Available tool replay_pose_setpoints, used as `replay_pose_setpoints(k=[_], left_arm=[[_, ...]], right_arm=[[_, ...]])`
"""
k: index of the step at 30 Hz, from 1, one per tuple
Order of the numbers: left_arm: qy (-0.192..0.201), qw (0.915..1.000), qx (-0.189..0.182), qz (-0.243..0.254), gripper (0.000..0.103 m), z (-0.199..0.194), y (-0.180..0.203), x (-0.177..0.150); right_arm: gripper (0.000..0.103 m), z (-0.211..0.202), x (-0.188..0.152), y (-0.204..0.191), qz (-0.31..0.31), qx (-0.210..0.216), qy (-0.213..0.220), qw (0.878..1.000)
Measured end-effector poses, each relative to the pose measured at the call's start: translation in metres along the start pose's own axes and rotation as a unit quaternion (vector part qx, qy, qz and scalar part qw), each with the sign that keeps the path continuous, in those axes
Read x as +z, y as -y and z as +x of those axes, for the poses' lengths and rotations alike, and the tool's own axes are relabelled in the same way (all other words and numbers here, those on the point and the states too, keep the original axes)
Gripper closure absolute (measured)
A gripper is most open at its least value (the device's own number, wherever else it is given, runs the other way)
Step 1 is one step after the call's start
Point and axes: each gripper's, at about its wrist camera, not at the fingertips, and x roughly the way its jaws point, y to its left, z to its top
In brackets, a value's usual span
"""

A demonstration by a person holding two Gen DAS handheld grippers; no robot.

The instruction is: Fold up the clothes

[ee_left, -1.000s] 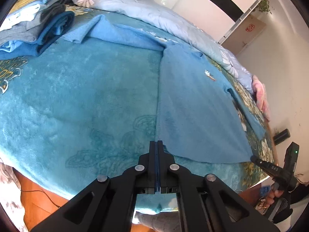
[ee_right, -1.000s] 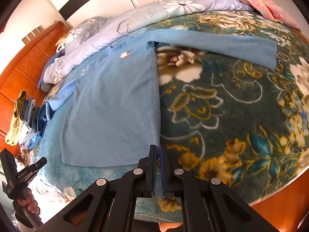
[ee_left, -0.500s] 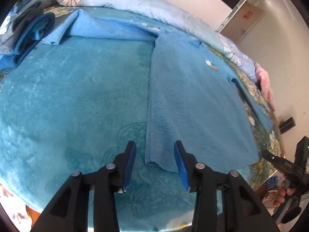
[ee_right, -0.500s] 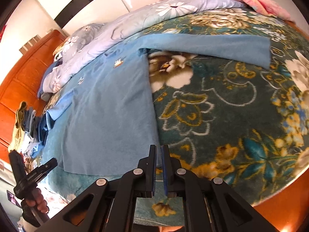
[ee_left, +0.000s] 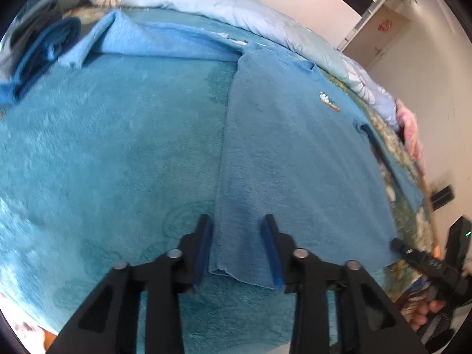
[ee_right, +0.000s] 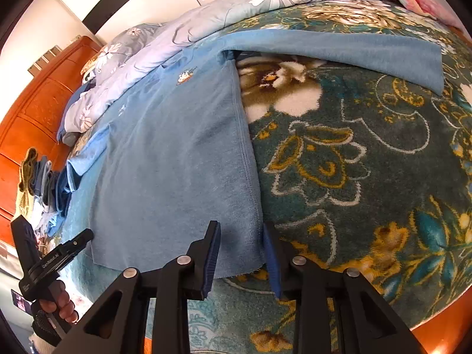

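Jaws on the left gripper (ee_left: 237, 249) stand apart and are closing, straddling the near left corner of the blue sweater's (ee_left: 295, 162) hem; cloth lies between the blue pads, but they do not yet press on it. From the left wrist view, the sweater lies flat, front up, on a teal floral blanket (ee_left: 103, 147) that covers the bed, its hem toward the camera and one sleeve (ee_left: 153, 41) stretched out to the left along the far side. That spread-out lie looks deliberate: body smoothed, sleeves out, so both hem corners can be taken at once for a fold. A stack of clothes (ee_left: 38, 47), blurred, sits at the far left, and a pale floral quilt (ee_left: 265, 17) is bunched beyond the collar. At the lower right a hand (ee_left: 427, 309) carries the other gripper near the opposite hem corner.

In the right wrist view, the right gripper (ee_right: 243, 253) has its jaws parted and opening over the sweater's other hem corner, the side seam running up between them; nothing is pinched yet. The other sleeve (ee_right: 354, 50) lies straight across the blanket's flower pattern. The clothes stack (ee_right: 41, 183) rests by a wooden headboard (ee_right: 35, 112).

No containers show in either view; the only gathered goods are that loose stack.
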Motion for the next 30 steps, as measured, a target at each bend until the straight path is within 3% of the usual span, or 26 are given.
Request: replay_pose_setpoints(k=[2,3,5,14,23,25,27,30], left_arm=[[0.000,1.0000,0.000,0.001,0.081,0.000,0.003,-0.002],[0.000,1.0000,0.002,0.002,0.093,0.000,0.004,-0.003],[0.002,1.0000,0.004,-0.006,0.097,-0.001,0.005,-0.005],[0.018,0.9997,-0.009,0.010,0.098,-0.034,0.015,-0.021],[-0.004,0.9993,0.008,0.035,0.096,-0.020,0.016,-0.032],[0.002,0.9989,0.008,0.046,0.086,-0.024,0.019,-0.030],[0.010,0.9985,0.013,0.053,0.047,-0.031,0.021,-0.028],[0.050,0.9962,0.028,0.065,0.037,-0.048,0.024,-0.023]], right_arm=[[0.090,-0.001,0.000,-0.001,-0.001,0.005,-0.001,1.000],[0.095,-0.002,0.000,-0.003,-0.003,0.006,-0.001,1.000],[0.096,-0.005,0.000,-0.006,-0.006,0.004,0.004,1.000],[0.098,-0.030,-0.003,-0.014,-0.040,-0.009,0.023,0.999],[0.097,-0.020,-0.011,0.005,-0.021,-0.006,0.001,1.000],[0.094,-0.022,-0.010,0.003,-0.025,0.000,0.005,1.000],[0.094,-0.028,-0.008,0.003,-0.029,0.008,0.015,0.999],[0.090,-0.042,-0.002,0.009,-0.031,0.013,0.046,0.998]])
